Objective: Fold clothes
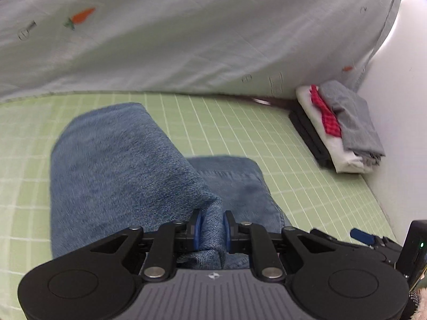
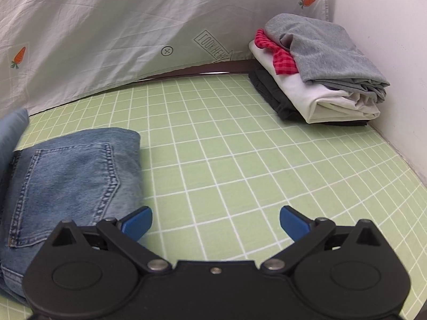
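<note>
Blue jeans (image 1: 120, 165) lie on the green checked sheet (image 1: 307, 186). My left gripper (image 1: 212, 225) is shut on a bunched fold of the denim and holds it lifted above the lower layer. In the right wrist view the jeans (image 2: 66, 176) lie folded at the left with a back pocket facing up. My right gripper (image 2: 215, 222) is open and empty just above the sheet (image 2: 240, 160), with its left finger (image 2: 137, 222) by the jeans' right edge. The right gripper also shows at the lower right of the left wrist view (image 1: 363, 236).
A stack of folded clothes (image 2: 317, 74), grey on top with red checked, white and black beneath, sits in the far right corner against the white wall (image 2: 387, 40); it also shows in the left wrist view (image 1: 339, 128). A white printed sheet (image 2: 120, 32) hangs along the back.
</note>
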A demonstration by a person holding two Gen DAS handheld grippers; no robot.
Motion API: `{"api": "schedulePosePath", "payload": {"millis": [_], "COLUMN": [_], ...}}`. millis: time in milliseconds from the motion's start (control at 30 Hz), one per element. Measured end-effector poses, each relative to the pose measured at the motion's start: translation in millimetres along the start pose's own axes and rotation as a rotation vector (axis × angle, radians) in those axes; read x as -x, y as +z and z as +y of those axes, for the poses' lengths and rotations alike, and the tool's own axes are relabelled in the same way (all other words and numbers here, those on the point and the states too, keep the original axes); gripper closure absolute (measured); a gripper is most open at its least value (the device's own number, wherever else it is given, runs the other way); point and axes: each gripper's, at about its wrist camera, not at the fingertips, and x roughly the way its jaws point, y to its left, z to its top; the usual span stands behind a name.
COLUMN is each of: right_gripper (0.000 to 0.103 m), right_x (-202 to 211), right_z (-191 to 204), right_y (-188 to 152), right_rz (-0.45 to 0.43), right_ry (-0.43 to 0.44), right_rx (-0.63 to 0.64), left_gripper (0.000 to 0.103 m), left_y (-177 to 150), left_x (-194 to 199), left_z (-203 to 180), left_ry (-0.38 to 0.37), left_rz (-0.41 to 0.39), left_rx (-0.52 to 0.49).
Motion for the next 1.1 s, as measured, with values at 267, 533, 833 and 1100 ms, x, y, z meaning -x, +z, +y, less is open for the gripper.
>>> {"api": "schedulePosePath", "payload": {"millis": [267, 533, 833, 1100], "right_gripper": [0.0, 0.0, 0.0, 0.0], "right_x": [-30, -25, 10, 8], "right_z": [-27, -5, 43, 108], "right_y": [10, 17, 33, 33], "right_rz": [0.044, 0.027, -0.031, 0.058], "right_ry": [-0.019, 0.065, 0.219, 0.506], "right_rx": [-0.067, -0.02, 0.047, 0.061], "left_gripper": [0.082, 0.052, 0.029, 0.028], "left_y": [2, 0, 0, -2], "left_x": [-33, -5, 58, 86], "left_z": [8, 0, 12, 85], "left_ry": [-0.027, -0.107, -0.024, 0.149], "left_rz": [0.058, 0.032, -0.058, -0.065], "left_rx": [0.099, 0.08, 0.079, 0.253]}}
